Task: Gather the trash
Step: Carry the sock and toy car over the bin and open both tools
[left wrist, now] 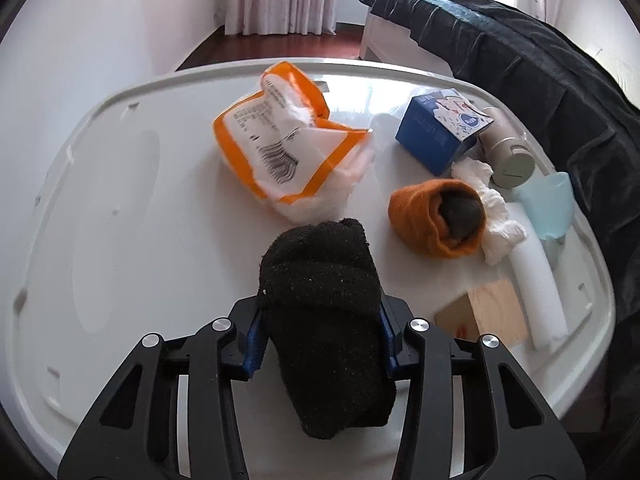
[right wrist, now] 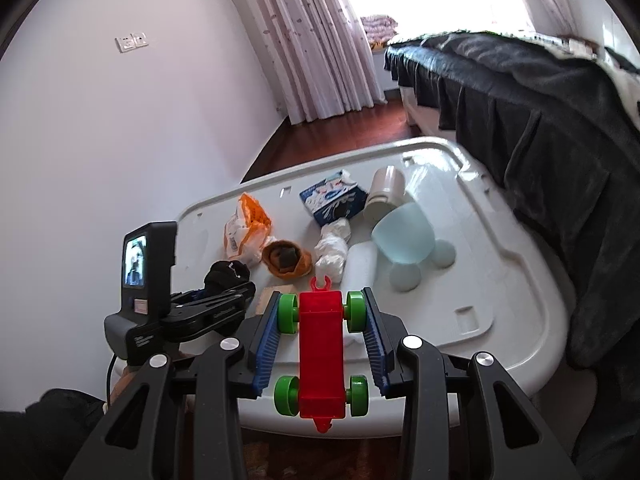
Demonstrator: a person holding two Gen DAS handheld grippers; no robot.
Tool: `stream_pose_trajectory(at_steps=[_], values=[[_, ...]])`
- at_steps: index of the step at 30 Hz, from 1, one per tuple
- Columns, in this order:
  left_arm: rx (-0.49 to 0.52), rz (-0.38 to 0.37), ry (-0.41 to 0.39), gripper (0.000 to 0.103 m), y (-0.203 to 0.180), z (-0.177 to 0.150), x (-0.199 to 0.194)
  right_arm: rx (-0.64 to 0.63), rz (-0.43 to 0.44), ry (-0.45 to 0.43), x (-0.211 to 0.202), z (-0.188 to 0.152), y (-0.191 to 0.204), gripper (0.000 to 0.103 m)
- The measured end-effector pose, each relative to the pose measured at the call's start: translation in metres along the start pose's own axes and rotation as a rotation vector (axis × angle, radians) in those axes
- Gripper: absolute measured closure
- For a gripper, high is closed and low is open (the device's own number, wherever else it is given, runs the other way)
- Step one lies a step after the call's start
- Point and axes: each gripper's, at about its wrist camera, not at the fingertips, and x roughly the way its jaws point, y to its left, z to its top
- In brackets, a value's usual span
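Left hand-held gripper (left wrist: 320, 336), pads pressed against a rolled black fuzzy sock (left wrist: 324, 320) held between them low over the white plastic table (left wrist: 120, 208). Right hand-held gripper (right wrist: 322, 332), fingers set to either side of a red plastic toy car with green wheels (right wrist: 322, 352); the front wheels appear to touch the blue pads, though whether the car is gripped or merely bracketed cannot be told. Progress, as judged: early, since all likely trash lies uncollected on the table and no bin is in view. Trash candidates: a crumpled orange-and-white plastic wrapper (left wrist: 288, 148), translucent and creased, mid-table; a wad of white tissue paper (left wrist: 496, 216), crushed, lying just beside an orange knitted sock roll (left wrist: 436, 220); a blue cardboard carton (left wrist: 440, 132) tipped on its side, beyond the tissue.
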Motion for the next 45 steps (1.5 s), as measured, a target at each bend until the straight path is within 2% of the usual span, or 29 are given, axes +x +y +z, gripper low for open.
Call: stream_pose_trajectory(at_steps=[3, 7, 12, 15, 19, 21, 24, 30, 45], values=[[0.002, -0.011, -0.005, 0.061, 0.005, -0.012, -0.027, 0.003, 0.005, 0.018, 0.006, -0.001, 0.006, 0.065], [0.002, -0.033, -0.012, 0.061, 0.012, -0.038, -0.082, -0.002, 0.039, 0.042, 0.012, -0.006, 0.019, 0.065], [0.015, 0.036, 0.039, 0.061, 0.020, -0.093, -0.124, -0.030, 0.067, 0.062, 0.012, -0.018, 0.039, 0.065], [0.007, 0.069, 0.086, 0.060, 0.028, -0.132, -0.134, -0.078, 0.076, 0.055, 0.001, -0.036, 0.056, 0.065], [-0.012, 0.090, 0.064, 0.060, 0.036, -0.176, -0.133, -0.115, 0.054, 0.067, -0.019, -0.093, 0.071, 0.065], [-0.012, 0.091, 0.093, 0.060, 0.040, -0.190, -0.126, -0.094, 0.040, 0.090, -0.023, -0.114, 0.070, 0.065], [-0.026, 0.083, 0.139, 0.060, 0.046, -0.192, -0.116, -0.108, -0.005, 0.141, -0.019, -0.139, 0.071, 0.065], [-0.020, 0.062, 0.119, 0.060, 0.044, -0.192, -0.121, -0.130, -0.063, 0.188, -0.006, -0.146, 0.066, 0.065], [-0.016, 0.087, 0.123, 0.060, 0.042, -0.197, -0.119, -0.136, -0.079, 0.208, -0.004, -0.149, 0.066, 0.065]])
